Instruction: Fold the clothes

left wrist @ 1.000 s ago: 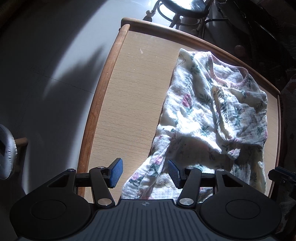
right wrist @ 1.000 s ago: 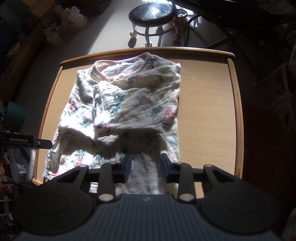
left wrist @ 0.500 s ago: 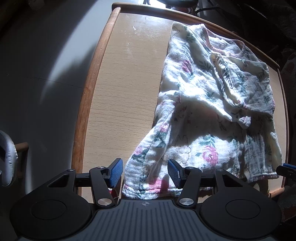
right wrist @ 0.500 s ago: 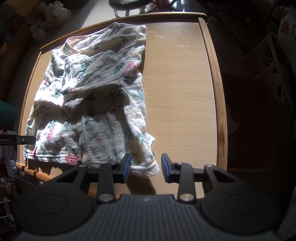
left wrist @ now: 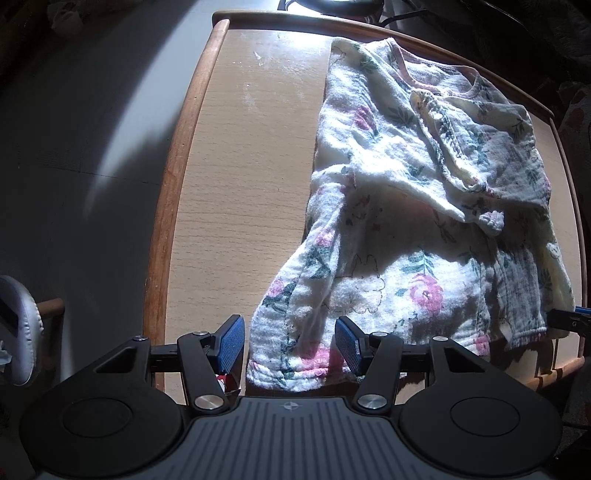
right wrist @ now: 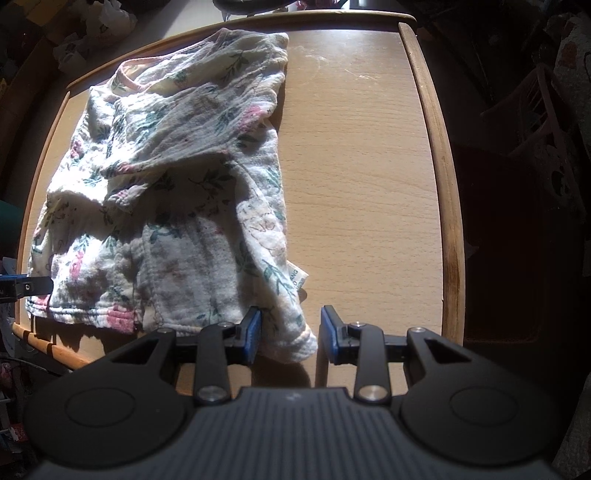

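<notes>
A white floral top with pink trim (left wrist: 424, 206) lies on a light wooden table (left wrist: 236, 206), sleeves folded over its middle, hem toward me. My left gripper (left wrist: 290, 345) is open, its blue pads (left wrist: 231, 343) on either side of the hem's left corner. In the right wrist view the same top (right wrist: 177, 192) fills the table's left half. My right gripper (right wrist: 290, 334) is open around the hem's right corner, beside a small care label (right wrist: 297, 278). Each gripper's tip shows at the edge of the other view.
The table has a raised wooden rim (left wrist: 177, 177) all round (right wrist: 443, 206). Bare tabletop (right wrist: 362, 177) lies right of the top. A stool (right wrist: 251, 3) stands beyond the far edge. A grey padded chair part (left wrist: 18, 332) is at lower left.
Both grippers have drawn back toward the near edge and dropped to the hem's two corners. The jaws stayed open. The top has not moved.
</notes>
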The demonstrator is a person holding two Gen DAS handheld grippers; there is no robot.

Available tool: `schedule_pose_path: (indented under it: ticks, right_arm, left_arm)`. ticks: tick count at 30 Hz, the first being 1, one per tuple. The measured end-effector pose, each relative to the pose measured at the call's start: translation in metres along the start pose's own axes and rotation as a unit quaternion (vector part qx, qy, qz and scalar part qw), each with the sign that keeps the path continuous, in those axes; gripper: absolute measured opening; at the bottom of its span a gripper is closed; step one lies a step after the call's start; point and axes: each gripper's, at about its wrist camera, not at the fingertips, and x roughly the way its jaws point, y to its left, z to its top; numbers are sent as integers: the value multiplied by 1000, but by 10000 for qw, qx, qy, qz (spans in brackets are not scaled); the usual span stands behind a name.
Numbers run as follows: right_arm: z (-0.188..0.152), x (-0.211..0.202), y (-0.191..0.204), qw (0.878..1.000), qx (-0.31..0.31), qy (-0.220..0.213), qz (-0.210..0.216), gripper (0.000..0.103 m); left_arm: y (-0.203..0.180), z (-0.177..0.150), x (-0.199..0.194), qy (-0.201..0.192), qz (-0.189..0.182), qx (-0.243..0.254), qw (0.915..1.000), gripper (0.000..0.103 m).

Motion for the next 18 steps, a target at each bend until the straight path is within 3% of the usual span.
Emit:
schedule_pose_path:
  ticks: [11,13,15,18]
  right_arm:
    - [-2,-1,8,9995,-282,1,-101,31]
    - [-3,-1,8,9995,-302,-12,-122,26]
    - [-4,-1,8,9994,-327,-12,-130,10]
    - [-6,-1,7,9996,-287,-12,-75,5]
  left_arm:
    - [-9,-3,3,146,99,-40,9998,52]
    - [-12,-4,3,98,221,35,9997,33]
    - [-13,-5,1,39,202,66,9998,22]
    - [-15,-6,1,46,139,69,9999,11]
